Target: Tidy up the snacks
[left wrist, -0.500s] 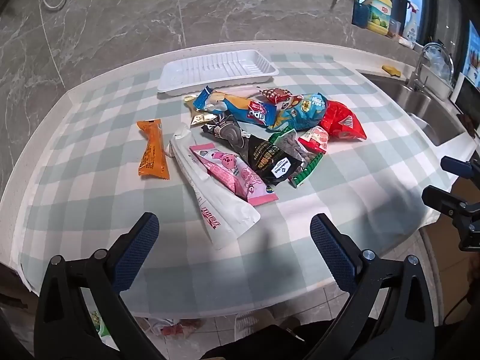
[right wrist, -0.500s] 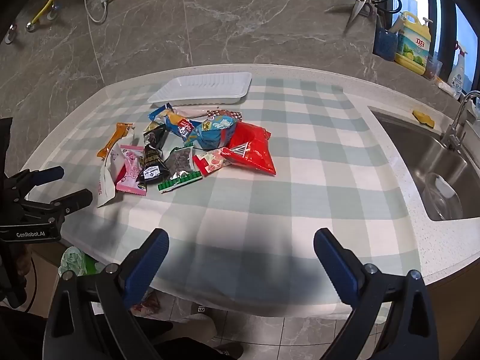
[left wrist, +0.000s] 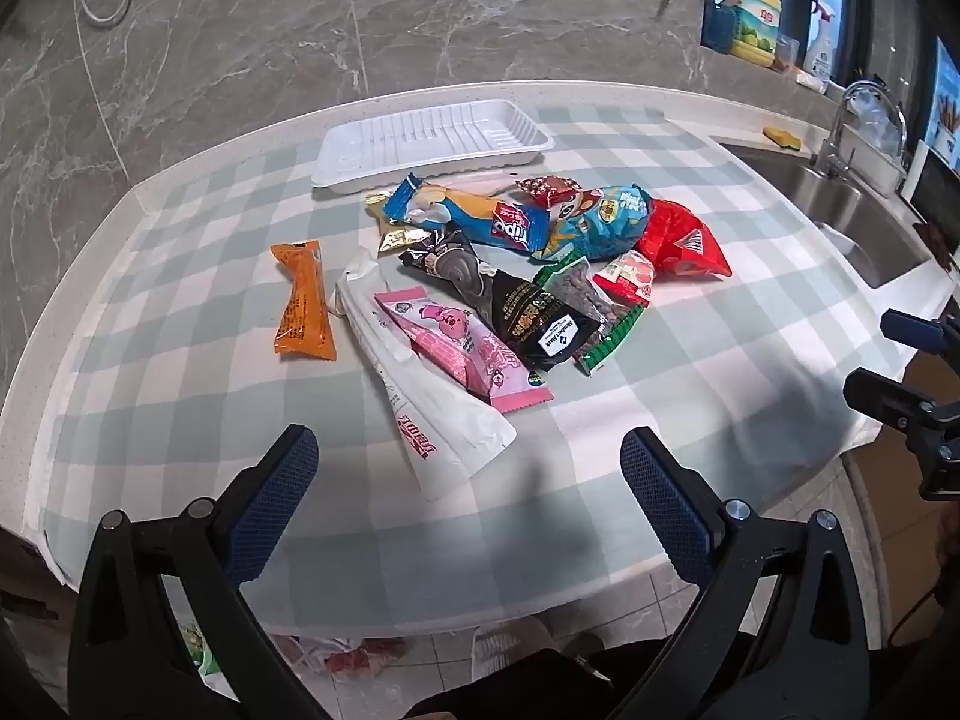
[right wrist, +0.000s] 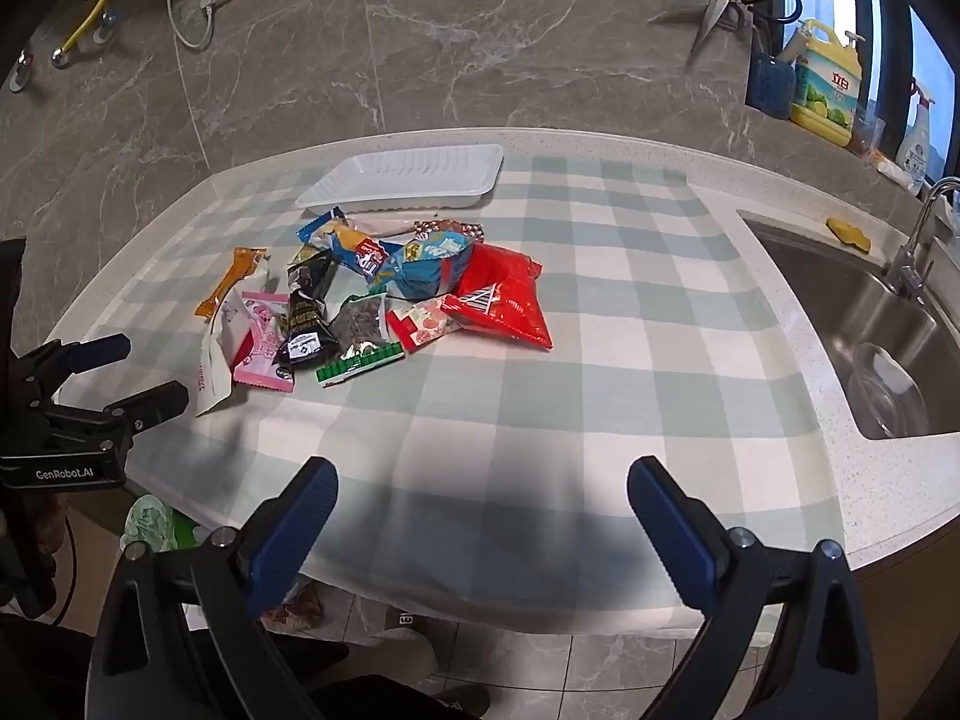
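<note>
A heap of snack packets lies mid-table: a white pouch (left wrist: 432,414), a pink packet (left wrist: 462,342), a black packet (left wrist: 534,318), a blue Tipo bar (left wrist: 474,216), a blue bag (left wrist: 606,216) and a red bag (left wrist: 678,240). An orange bar (left wrist: 300,306) lies apart on the left. An empty white tray (left wrist: 426,138) stands behind the heap; it also shows in the right wrist view (right wrist: 408,174). My left gripper (left wrist: 468,480) is open and empty, near the table's front edge. My right gripper (right wrist: 480,510) is open and empty, right of the heap (right wrist: 384,294).
A checked cloth (right wrist: 600,360) covers the counter. A sink (right wrist: 870,336) with a tap (right wrist: 918,240) is at the right, with a yellow sponge (right wrist: 846,234) behind it. Bottles (right wrist: 822,84) and scissors (right wrist: 714,6) are at the back wall.
Both grippers have moved slightly forward toward the table. The snacks and tray have not moved.
</note>
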A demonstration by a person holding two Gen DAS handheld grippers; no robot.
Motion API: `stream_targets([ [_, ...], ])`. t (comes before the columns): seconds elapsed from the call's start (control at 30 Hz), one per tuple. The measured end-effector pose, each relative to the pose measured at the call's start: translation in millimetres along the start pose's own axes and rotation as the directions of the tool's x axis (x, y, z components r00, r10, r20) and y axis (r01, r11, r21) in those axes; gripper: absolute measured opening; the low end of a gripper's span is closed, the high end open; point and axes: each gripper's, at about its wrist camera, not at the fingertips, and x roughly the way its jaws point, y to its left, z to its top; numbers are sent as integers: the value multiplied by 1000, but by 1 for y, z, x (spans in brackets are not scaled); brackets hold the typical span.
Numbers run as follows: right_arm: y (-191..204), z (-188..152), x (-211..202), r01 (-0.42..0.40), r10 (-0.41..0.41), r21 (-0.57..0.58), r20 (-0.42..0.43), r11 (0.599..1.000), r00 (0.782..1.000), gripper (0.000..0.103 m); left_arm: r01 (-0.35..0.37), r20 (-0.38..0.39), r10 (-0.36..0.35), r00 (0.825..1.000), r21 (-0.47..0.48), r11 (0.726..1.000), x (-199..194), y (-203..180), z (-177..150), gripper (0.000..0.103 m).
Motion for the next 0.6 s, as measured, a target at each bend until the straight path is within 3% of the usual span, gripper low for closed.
stream_targets([
  [0.6, 0, 0, 1, -3, 3, 4, -1, 1000, 1000, 99, 2, 2, -2, 1000, 1, 1000, -1, 1, 0, 102],
])
